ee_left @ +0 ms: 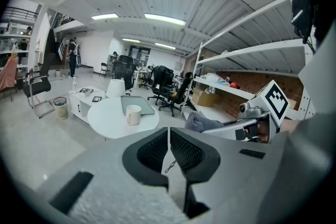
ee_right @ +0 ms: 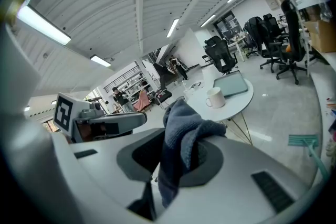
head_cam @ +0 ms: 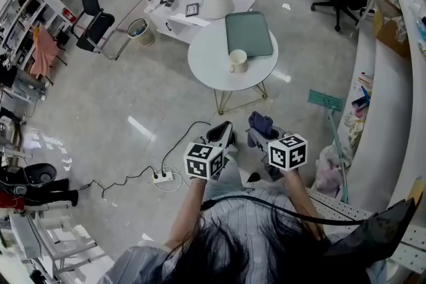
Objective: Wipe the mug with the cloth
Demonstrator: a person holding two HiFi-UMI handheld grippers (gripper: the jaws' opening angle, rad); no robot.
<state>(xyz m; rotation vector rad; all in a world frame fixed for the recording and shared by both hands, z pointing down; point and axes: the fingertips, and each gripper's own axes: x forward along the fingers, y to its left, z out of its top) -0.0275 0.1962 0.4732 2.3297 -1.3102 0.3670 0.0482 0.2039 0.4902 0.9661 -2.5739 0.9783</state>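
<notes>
Mug (head_cam: 237, 62) stood upright and cream-coloured on the round white table (head_cam: 205, 66), just at the 6 o'clock edge of a grey-green tray (head_cam: 248, 34), with nothing touching it. In the head view it lay at about 12 o'clock from both grippers and well apart from them, across a stretch of bare floor. The right gripper (ee_right: 178, 157) had its jaws pressed in on the blue-grey cloth (ee_right: 181, 134), which bunched up above the jaw tips and hung down in a fold below them; in that gripper's view the mug (ee_right: 214, 97) showed beyond the cloth at roughly 1 o'clock. The left gripper (ee_left: 168, 147) had its jaws brought together with only a thin slit between the pads and nothing caught in it, and the mug (ee_left: 133, 114) sat past its tips at about 11 o'clock. The two grippers were held side by side, close to the person's body, the cloth (head_cam: 261, 123) showing at the right one's front end.
</notes>
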